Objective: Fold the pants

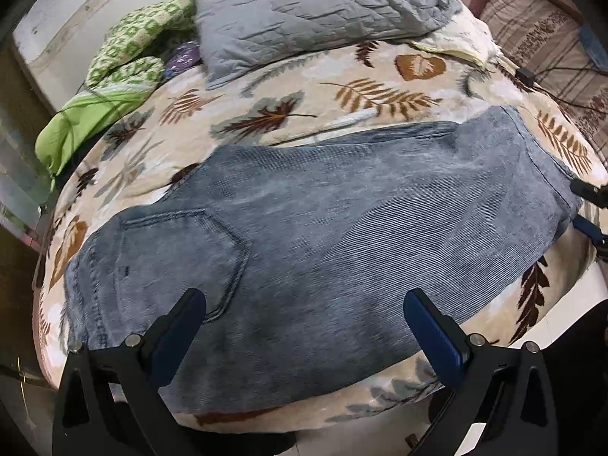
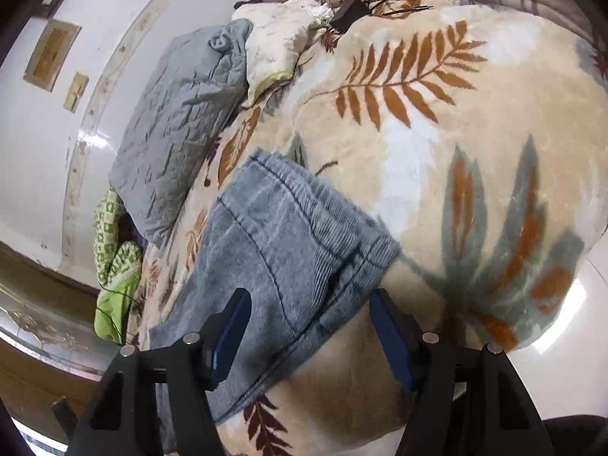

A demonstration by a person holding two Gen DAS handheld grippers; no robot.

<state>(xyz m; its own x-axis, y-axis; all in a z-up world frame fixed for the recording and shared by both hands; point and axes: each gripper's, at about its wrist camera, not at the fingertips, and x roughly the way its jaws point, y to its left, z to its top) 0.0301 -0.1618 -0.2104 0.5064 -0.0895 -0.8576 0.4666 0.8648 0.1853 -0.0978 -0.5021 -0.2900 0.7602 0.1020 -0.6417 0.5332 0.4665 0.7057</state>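
Blue-grey ribbed pants [image 1: 323, 235] lie flat across the leaf-patterned blanket [image 1: 342, 87], with the back pocket [image 1: 178, 254] to the left and the leg ends to the right. My left gripper [image 1: 304, 304] hovers open over the near edge of the pants, close to the pocket, with nothing pinched. My right gripper [image 1: 583, 207] shows at the right edge, by the leg ends. In the right wrist view the stitched leg hems [image 2: 304, 224] lie just ahead of my right gripper [image 2: 309, 304]. Its jaws stand wide apart above the cloth, open.
A grey quilted pillow [image 1: 315, 11] and a cream pillow [image 2: 277, 41] lie at the far side of the bed. Green patterned bedding [image 1: 125, 49] is bunched at the far left. A black adapter [image 2: 349, 11] with cables rests near the striped bedding [image 1: 539, 26]. White floor tiles [image 2: 562, 342] border the bed.
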